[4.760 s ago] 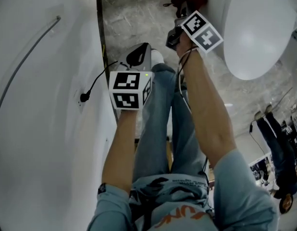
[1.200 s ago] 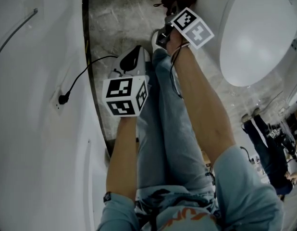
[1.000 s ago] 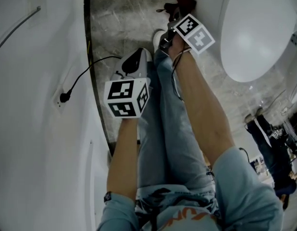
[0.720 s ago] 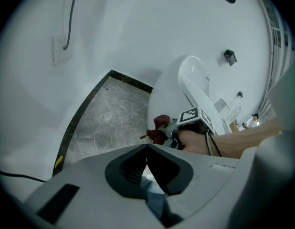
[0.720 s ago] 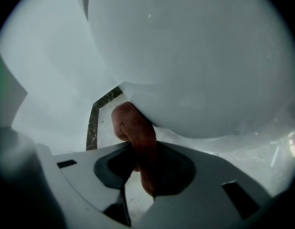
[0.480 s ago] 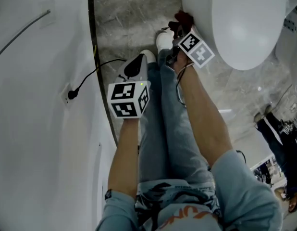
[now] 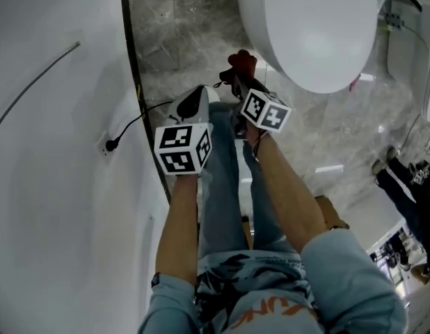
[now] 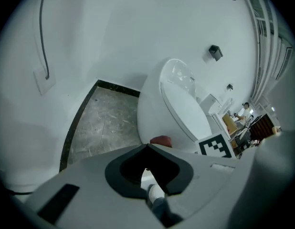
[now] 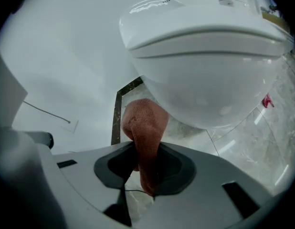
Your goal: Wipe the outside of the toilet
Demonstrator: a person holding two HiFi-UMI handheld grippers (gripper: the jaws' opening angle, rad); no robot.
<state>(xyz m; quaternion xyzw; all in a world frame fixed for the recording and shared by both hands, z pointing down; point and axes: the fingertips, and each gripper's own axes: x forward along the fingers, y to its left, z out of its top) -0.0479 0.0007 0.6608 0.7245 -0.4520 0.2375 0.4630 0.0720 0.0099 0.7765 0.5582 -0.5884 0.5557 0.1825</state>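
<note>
The white toilet fills the top right of the head view, lid down. My right gripper is shut on a red cloth, held low beside the bowl's left front. In the right gripper view the cloth stands up from the gripper, just under the bowl's curved underside; I cannot tell whether they touch. My left gripper hangs near the wall, above a shoe. Its tips meet with nothing held. From there I see the toilet and the cloth.
A white wall runs down the left, with a socket and black cable and a dark skirting strip. The floor is grey marble. My legs in jeans stand between the arms. A small pink item lies beyond the bowl.
My right gripper has slid the cloth along the toilet's side toward the bowl's front and drawn back toward me. The left gripper has barely moved.
</note>
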